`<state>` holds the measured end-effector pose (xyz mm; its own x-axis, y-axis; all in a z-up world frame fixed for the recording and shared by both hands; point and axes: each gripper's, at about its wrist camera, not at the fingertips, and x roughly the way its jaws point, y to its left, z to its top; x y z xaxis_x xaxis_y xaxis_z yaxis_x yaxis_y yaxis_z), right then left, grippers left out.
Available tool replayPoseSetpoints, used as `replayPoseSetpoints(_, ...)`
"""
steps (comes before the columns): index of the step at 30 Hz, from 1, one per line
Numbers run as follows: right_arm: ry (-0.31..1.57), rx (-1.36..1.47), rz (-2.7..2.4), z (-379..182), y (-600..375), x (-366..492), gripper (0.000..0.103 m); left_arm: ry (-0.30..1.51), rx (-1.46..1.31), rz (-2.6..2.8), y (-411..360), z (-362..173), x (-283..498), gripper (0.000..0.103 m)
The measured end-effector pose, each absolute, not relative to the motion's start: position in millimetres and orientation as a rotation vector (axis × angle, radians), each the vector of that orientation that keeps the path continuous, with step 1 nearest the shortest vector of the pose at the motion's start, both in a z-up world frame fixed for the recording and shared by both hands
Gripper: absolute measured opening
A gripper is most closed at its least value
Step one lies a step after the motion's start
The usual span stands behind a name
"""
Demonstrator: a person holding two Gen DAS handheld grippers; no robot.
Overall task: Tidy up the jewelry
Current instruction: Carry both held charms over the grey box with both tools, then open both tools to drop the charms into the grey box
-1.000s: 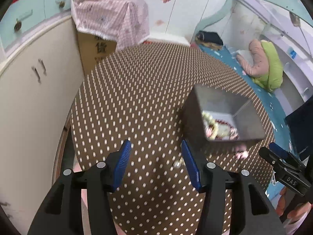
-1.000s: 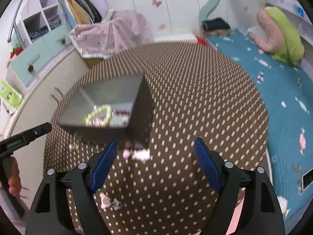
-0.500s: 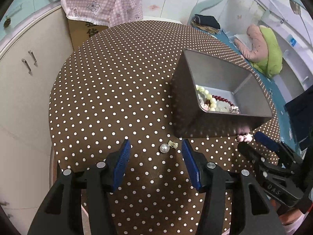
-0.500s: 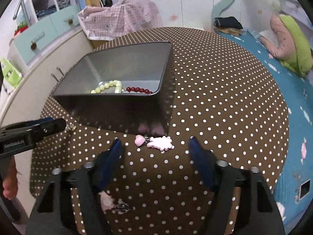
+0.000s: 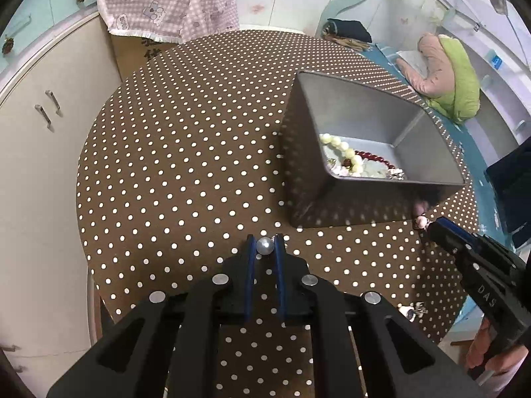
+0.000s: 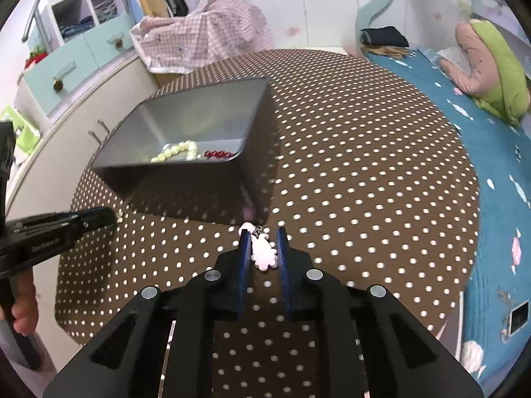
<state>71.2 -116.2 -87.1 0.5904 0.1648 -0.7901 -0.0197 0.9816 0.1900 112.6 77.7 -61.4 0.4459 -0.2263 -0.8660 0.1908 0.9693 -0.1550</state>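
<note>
Both grippers are closing — left gripper [image 5: 265, 244] on the pearl [image 5: 265, 245], right gripper [image 6: 262, 243] on the pink charm [image 6: 263, 252] — so squeeze gently, then lift straight toward the tin [image 5: 411, 184].

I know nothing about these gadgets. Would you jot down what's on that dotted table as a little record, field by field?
surface: round table under a brown cloth with white dots
container: grey metal box, open top
inside box: pale bead bracelet, red bead strand
left gripper: jaws closing around a pearl bead on the cloth
right gripper: jaws closing around a pink charm beside the box's corner
loose piece: small trinket near the table edge, too small to identify
</note>
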Motion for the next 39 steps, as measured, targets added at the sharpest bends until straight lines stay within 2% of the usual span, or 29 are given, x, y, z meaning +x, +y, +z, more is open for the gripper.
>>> replayPoseSetpoints(22, 0.715, 0.202, 0.008, -13, -147, 79, 0.016, 0.943, -0.109, -0.232, 109, -6, 113, 0.010)
replayPoseSetpoints(30, 0.627, 0.200, 0.061, 17, -133, 89, 0.016, 0.855, -0.078, -0.248, 93, 24, 117, 0.010)
replayPoseSetpoints(39, 0.635, 0.185, 0.131, 21, -106, 96, 0.016, 0.821, -0.057, -0.321, 64, 35, 123, 0.010)
